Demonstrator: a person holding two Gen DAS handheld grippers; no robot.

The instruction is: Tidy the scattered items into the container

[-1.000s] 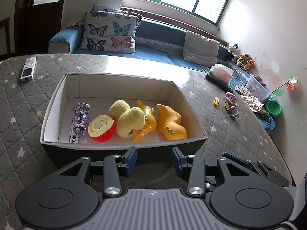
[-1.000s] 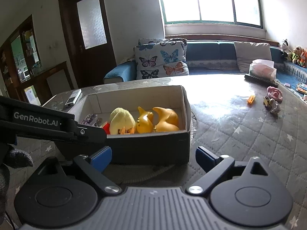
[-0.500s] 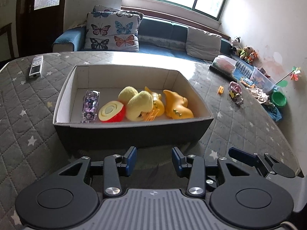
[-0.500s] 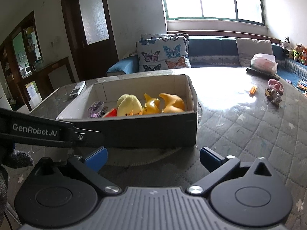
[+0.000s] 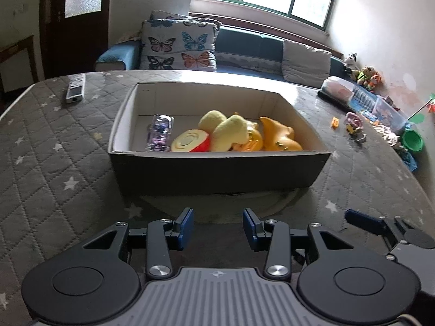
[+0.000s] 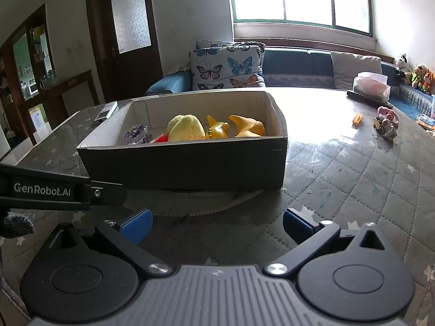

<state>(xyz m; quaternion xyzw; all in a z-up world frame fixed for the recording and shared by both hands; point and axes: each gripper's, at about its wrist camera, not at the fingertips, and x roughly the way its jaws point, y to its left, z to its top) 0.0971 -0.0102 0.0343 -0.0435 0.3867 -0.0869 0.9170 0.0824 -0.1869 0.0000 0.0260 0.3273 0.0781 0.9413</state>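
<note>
Both grippers empty: right gripper (image 6: 216,224) wide, left gripper (image 5: 218,228) narrower. Box (image 5: 217,168) w/ plush duck (image 5: 231,133): soft, light; we'd pinch its body.

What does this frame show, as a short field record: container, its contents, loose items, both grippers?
container: cardboard box on quilted table
contents: glitter bottle, red-yellow disc, yellow plush, orange toys
outside box: remote, small toys
left gripper: open, empty
right gripper: wide open, empty
</note>
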